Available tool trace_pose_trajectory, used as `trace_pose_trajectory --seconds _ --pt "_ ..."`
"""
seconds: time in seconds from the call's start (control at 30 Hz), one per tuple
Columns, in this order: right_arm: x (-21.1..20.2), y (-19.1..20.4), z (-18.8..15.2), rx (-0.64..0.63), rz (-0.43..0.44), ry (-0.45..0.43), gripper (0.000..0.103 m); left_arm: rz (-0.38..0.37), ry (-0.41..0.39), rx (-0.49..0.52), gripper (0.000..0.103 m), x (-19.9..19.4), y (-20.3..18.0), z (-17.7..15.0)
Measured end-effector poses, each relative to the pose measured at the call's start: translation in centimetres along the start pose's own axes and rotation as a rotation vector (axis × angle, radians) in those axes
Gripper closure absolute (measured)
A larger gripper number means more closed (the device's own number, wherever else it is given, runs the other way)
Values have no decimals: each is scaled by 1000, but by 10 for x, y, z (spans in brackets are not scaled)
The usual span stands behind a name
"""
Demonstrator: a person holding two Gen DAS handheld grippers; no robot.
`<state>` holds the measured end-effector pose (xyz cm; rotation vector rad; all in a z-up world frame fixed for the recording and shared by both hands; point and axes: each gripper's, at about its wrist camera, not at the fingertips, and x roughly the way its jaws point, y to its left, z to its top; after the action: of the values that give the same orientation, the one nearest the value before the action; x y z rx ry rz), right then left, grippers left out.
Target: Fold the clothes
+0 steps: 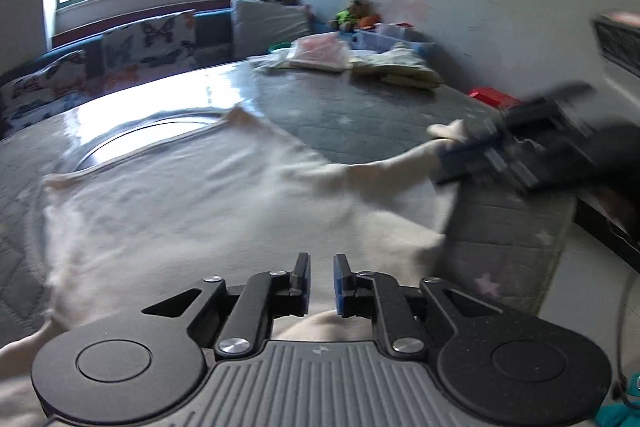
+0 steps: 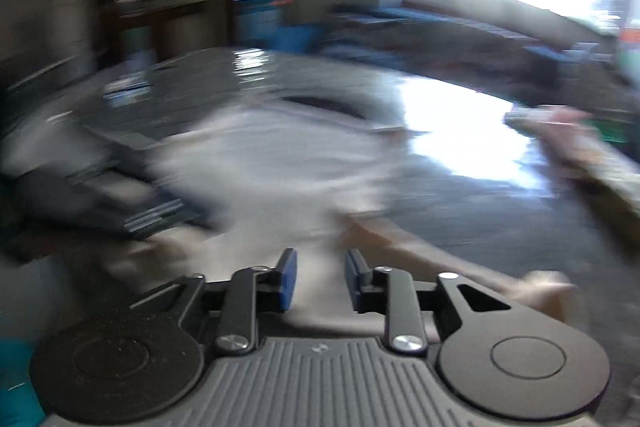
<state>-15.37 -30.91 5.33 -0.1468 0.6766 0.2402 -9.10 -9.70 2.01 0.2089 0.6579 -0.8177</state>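
Cream cotton garment (image 1: 192, 195) laid flat on grey quilted bed (image 1: 360, 107), folding barely started; left gripper (image 1: 322, 281) and right gripper (image 2: 320, 279) jaws slightly parted, nothing held.

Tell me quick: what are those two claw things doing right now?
Left gripper: open a little, nothing pinched, just over the cream garment.
Right gripper: open, nothing between its pads.

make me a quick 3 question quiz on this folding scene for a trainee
1. True or false: the left gripper is clamped on the cream garment.
2. What colour is the mat under the garment? A grey, B red, C yellow.
3. Fill in: beyond the garment, folded clothes sit at the mat's ____ end.

Key: 1 false, its pads stand apart with nothing pinched; 2 A; 3 far.
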Motion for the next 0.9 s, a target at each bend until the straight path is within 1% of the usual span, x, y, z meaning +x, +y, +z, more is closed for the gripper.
trace_pose_trajectory --seconds 0.1,0.17,0.2,0.3,0.33,0.37,0.43,0.5,0.6,0.63,0.7,0.77,0.83,0.9 --pt "10 -34 7 71 -175 -19 75 -39 7 10 88 5 -12 -1" --pt "22 -57 9 130 -255 -14 73 -63 17 11 88 9 -19 -3" --pt "29 -67 8 161 -273 -4 73 -74 23 15 88 11 -23 -5" --pt "46 -87 4 218 -311 36 72 -94 36 34 87 14 -31 -10" --pt "50 -90 0 222 -322 53 72 -99 39 40 84 15 -33 -12" --pt "52 -93 -3 224 -330 66 72 -104 41 47 80 16 -35 -14" --pt "57 -98 -13 232 -339 94 72 -112 40 52 78 15 -37 -15" --pt "55 -97 -23 234 -349 101 73 -116 38 55 76 16 -38 -16" --pt "49 -98 -29 248 -362 99 76 -123 41 47 74 17 -36 -14" --pt "48 -99 -30 257 -366 97 78 -124 41 46 73 17 -36 -14" --pt "46 -101 -30 273 -375 93 85 -123 38 47 71 17 -37 -14" --pt "46 -102 -30 283 -383 86 97 -124 37 49 69 18 -38 -15" --pt "44 -103 -27 283 -386 70 100 -126 37 50 68 18 -38 -15" --pt "37 -103 -20 282 -390 19 101 -126 36 52 66 18 -39 -15"
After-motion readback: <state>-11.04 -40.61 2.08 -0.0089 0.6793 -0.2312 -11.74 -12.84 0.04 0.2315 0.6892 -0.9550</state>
